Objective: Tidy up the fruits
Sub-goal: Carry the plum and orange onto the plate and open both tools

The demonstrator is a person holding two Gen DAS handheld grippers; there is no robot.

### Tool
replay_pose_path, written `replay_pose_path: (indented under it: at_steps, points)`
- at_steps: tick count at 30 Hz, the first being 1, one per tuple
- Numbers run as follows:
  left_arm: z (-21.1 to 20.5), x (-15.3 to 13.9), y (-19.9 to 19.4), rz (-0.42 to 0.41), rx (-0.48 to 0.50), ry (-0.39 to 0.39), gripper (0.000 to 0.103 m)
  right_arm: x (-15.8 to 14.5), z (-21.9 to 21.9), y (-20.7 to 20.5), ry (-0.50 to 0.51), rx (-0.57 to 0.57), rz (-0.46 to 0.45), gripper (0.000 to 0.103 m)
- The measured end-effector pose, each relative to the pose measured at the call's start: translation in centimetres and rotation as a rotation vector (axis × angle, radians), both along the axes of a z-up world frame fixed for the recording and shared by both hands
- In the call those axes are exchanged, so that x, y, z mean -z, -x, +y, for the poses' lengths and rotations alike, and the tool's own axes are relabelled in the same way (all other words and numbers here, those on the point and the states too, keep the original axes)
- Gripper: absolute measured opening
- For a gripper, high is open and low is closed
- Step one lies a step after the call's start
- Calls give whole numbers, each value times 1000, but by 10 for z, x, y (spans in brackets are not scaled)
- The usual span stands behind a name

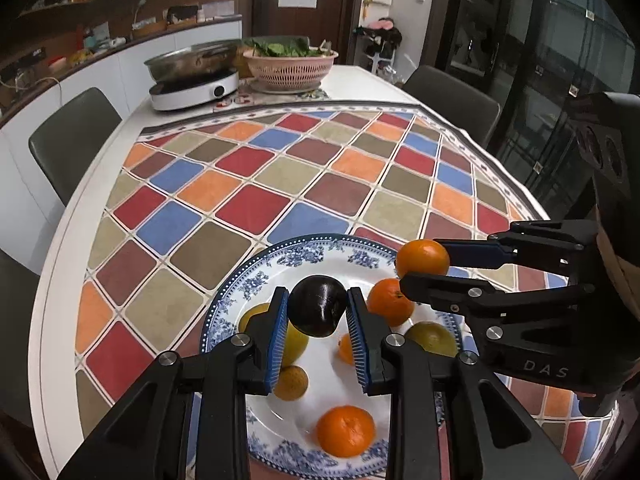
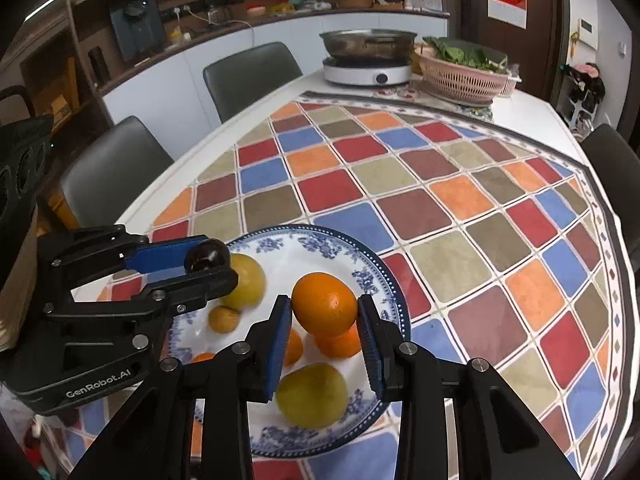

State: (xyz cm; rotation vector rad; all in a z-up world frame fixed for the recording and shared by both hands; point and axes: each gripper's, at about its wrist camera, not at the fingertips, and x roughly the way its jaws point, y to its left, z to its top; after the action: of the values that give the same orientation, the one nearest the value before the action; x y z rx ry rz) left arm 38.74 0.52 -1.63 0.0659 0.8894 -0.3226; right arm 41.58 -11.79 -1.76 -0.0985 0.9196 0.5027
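**Both grippers hold a fruit above the plate**

Black gripper fingers with blue pads fill the bottom of each wrist view. Between the pads of the left gripper (image 1: 318, 312) sits a dark plum (image 1: 318, 310), almost black and shiny; the two pads press on its sides, so this claw is pinching the plum. It hangs above the blue-and-white plate (image 1: 304, 254), not touching it.

Over the right part of the same plate, the right gripper (image 2: 324, 312) is pinching an orange (image 2: 324, 305) in the same way, one pad on each side of the fruit. This orange is also lifted above the other fruits.

On the plate lie several more fruits: a yellow-green one (image 2: 312, 396) near the front, a second yellow-green one (image 2: 246, 282) at the left side, a small yellowish one (image 2: 224, 319) beside it, and some mandarins (image 2: 338, 344) partly hidden under the held orange.

The plate stands on a tablecloth (image 2: 460, 208) of coloured squares. At the far end of the table I see a cooker with a steel pan (image 2: 368, 46) and, just beside it, a pink basket (image 2: 460, 76) with green leaves.
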Motion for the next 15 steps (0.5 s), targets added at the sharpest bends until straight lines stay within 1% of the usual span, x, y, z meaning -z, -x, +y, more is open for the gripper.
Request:
replay_pose_path:
  at_steps: [3,7,9,10,11,12,13,15]
  points:
    - [-1,5,-6,13,7,-13,29,7,1,-7,-12,-8,23,34]
    - [0,8,-9,14,8,-23,30,12,4,-13,-23,-13,32,35]
    - [2,8,-9,14,3,-21,34,14,4,-15,-31,-12,35,35]
    - [3,8,-8,10,-2,-22,38,14,4,-15,-33,-13,35,35]
    - [4,7,-6,4,-2,-23,40,15,4,-15,-38,-13,38,35]
    - [4,6,-6,1,0,-24,40,15,4,-15,-42,-12,40,37]
    - [4,5,-3,-5,3,-32,40,14,3,-15,-51,-10,41,42]
    - [5,2,4,-25,-4,-53,40,12,1,-12,-53,-4,30,43]
